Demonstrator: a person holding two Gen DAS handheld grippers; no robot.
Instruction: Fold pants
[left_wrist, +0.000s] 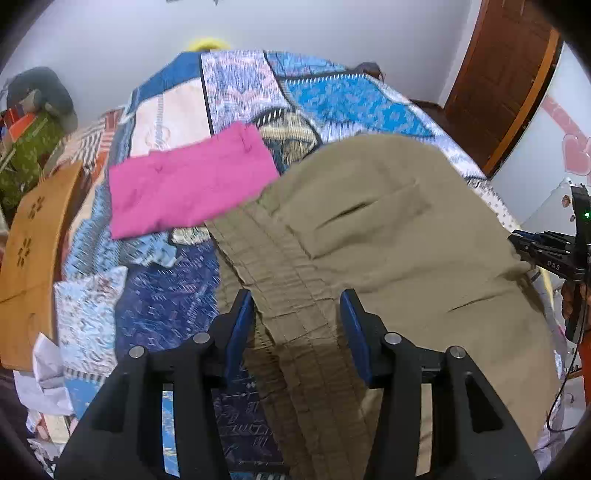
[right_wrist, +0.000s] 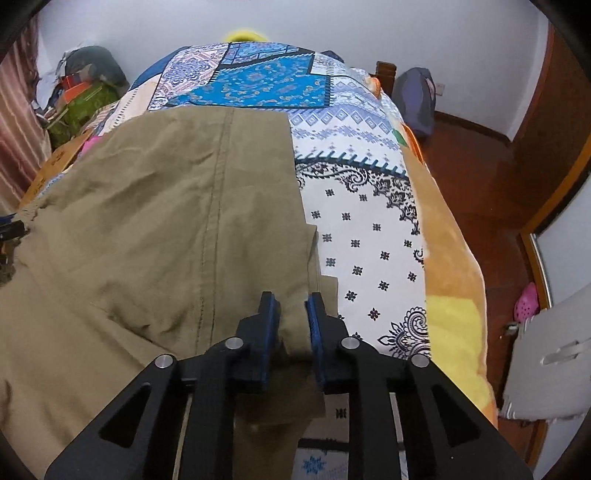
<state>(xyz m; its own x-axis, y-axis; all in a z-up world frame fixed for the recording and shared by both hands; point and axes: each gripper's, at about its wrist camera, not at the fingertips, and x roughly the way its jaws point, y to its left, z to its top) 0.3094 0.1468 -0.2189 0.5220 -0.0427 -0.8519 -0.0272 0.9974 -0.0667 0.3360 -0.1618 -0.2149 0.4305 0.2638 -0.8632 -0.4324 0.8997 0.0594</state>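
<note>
The left gripper (left_wrist: 297, 306) points steeply down with its blue pads either side of the gathered waistband (left_wrist: 280, 280) of a pair of khaki pants (left_wrist: 388, 229). The band runs between the jaws, but a gap shows on each side, so whether they pinch it cannot be told. The right gripper (right_wrist: 293, 314) is nearly closed on a bunched edge of the same pants (right_wrist: 166, 206), near the leg end, and appears to grip it. The pants lie spread across a patchwork bedspread (right_wrist: 362, 236), with a folded pink cloth (left_wrist: 188, 184) just beyond the waistband. To fold well, both ends probably need a firm pinch before lifting, and both hands should rise evenly so the fabric stays flat and edges meet.
</note>
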